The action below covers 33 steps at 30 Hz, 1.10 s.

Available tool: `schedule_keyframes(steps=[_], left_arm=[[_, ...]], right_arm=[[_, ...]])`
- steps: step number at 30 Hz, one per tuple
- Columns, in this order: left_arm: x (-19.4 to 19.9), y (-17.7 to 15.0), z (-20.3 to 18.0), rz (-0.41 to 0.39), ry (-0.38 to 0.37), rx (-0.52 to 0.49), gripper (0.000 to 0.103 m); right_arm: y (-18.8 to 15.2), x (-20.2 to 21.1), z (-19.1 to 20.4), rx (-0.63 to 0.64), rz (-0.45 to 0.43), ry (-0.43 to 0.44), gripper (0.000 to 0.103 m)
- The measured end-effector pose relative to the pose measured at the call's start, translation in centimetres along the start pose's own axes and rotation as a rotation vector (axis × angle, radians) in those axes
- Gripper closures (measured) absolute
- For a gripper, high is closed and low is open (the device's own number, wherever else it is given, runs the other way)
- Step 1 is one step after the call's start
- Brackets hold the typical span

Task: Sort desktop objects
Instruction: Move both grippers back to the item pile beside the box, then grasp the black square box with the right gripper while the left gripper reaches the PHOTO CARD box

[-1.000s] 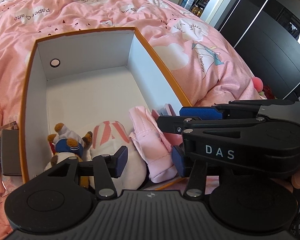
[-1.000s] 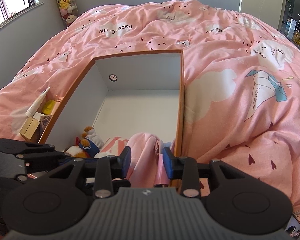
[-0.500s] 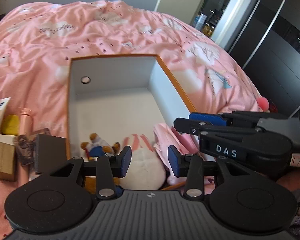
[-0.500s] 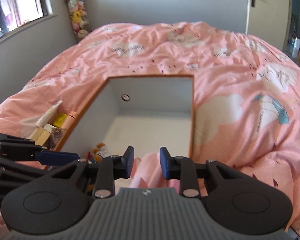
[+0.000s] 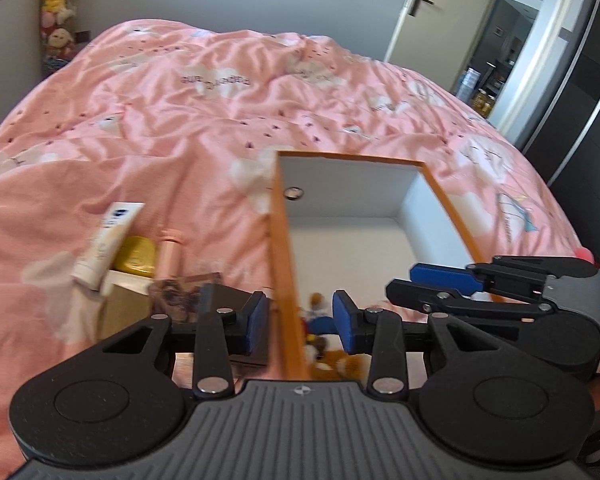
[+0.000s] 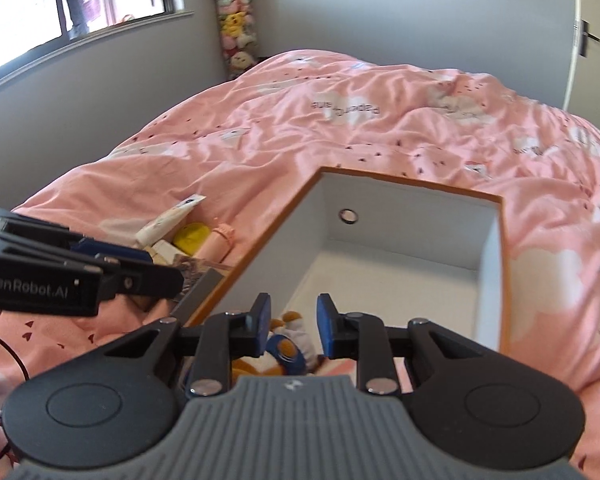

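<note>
The left tool (image 5: 298, 322) has just been narrowing its jaws, and they stand partly apart with nothing gripped; in its own view they straddle the box's left wall without touching it. The right tool (image 6: 290, 326) has also just been closing, its jaws narrow and empty, hanging over the near end of the box (image 6: 494, 248).

The box, white inside with an orange rim, lies on the bed (image 6: 380, 140) with its long axis running away from the tools. At its near end sits a stuffed toy (image 6: 284, 350) in blue, white and brown; which way it faces is too blurred to tell.

Just left of the box lie a white tube (image 5: 108, 240), a yellow item (image 5: 136, 256), a pink bottle (image 5: 170, 252) and a dark card (image 6: 204, 286), bunched close together.
</note>
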State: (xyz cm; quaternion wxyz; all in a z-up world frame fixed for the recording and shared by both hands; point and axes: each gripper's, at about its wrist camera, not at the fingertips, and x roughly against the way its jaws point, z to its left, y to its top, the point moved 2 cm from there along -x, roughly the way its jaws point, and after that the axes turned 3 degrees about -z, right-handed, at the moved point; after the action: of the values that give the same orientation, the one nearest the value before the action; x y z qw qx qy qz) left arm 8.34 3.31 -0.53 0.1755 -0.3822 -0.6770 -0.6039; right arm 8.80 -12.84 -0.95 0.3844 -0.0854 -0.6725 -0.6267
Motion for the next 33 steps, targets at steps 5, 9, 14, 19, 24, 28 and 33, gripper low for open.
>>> schedule_keyframes(steps=[5,9,14,19,24,28,33], left_arm=[[0.9,0.4,4.0,-0.006,0.097,0.039,0.061],[1.0,0.3,6.8,0.012,0.138,0.07,0.061],[0.5,-0.2,9.2,0.057,0.166,0.081,0.061],[-0.6,-0.8,10.4,0.098,0.153,0.058,0.061],[-1.9,-0.9,10.5,0.139,0.133,-0.017,0.061],[-2.9,-0.5,10.3,0.159,0.114,-0.091,0.061],[-4.2,0.2,10.6,0.2,0.106,-0.143,0.061]], right_arm=[[1.4,-2.1,1.6,0.016,0.023,0.068,0.076],[2.5,-3.8,3.3,0.04,0.043,0.123,0.075],[3.2,-6.6,5.5,0.115,0.126,0.16,0.075],[3.3,-9.2,6.8,0.17,0.209,0.183,0.073],[3.7,-12.2,7.8,0.285,0.317,0.196,0.066],[3.7,-14.6,8.6,0.419,0.441,0.251,0.062],[3.3,-16.2,9.5,0.515,0.515,0.256,0.046]])
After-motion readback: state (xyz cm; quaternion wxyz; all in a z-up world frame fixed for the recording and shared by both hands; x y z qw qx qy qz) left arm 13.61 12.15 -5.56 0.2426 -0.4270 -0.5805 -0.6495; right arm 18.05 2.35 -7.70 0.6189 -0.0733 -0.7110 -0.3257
